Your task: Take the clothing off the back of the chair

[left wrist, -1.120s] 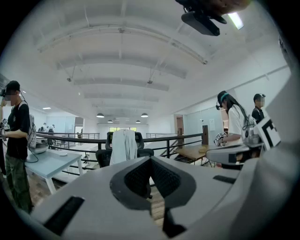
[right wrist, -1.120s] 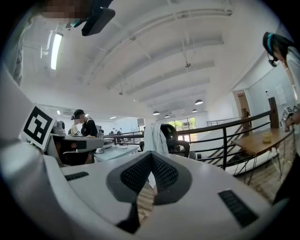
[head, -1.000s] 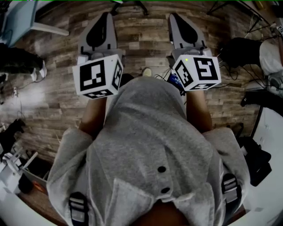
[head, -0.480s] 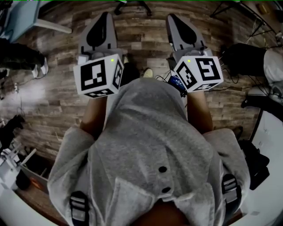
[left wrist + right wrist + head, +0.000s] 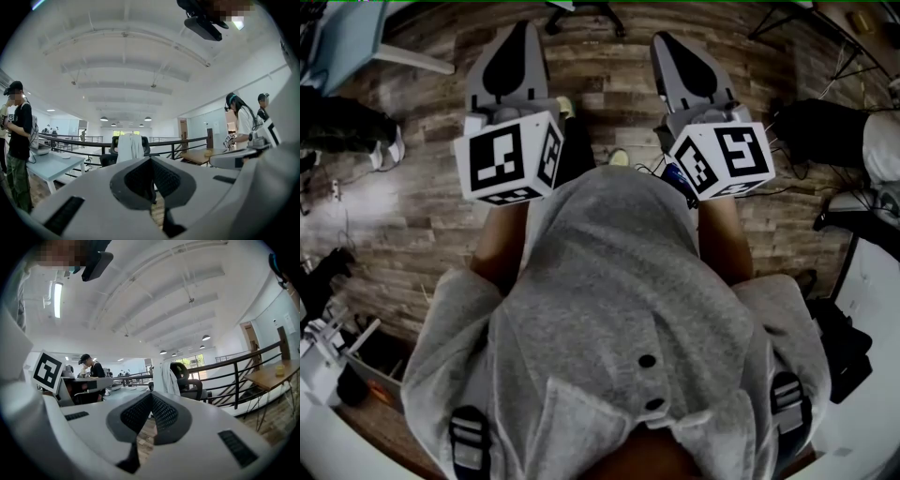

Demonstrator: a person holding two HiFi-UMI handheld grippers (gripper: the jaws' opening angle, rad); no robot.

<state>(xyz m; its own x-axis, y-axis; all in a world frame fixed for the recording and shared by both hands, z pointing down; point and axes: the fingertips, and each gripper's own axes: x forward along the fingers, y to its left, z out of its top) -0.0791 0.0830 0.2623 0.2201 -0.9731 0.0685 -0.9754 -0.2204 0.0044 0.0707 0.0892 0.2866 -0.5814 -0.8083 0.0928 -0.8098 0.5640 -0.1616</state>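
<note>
A white garment (image 5: 130, 147) hangs over the back of a black office chair (image 5: 113, 146) far ahead in the left gripper view. The right gripper view shows the same garment (image 5: 164, 378) draped on the chair (image 5: 186, 380), also well beyond the jaws. My left gripper (image 5: 151, 159) is shut with nothing in it. My right gripper (image 5: 150, 394) is likewise shut and empty. From the head view both grippers, left (image 5: 522, 30) and right (image 5: 662, 39), are held out level over the wood floor, side by side in front of a grey shirt.
A person (image 5: 18, 140) stands by a pale table (image 5: 51, 164) at the left; two more people (image 5: 241, 122) stand at the right. A black railing (image 5: 187, 143) runs behind the chair. Cables and dark bags (image 5: 825, 122) lie on the floor at the right.
Both grippers have been carried a little forward across the floor. Their jaws stay closed and empty.
</note>
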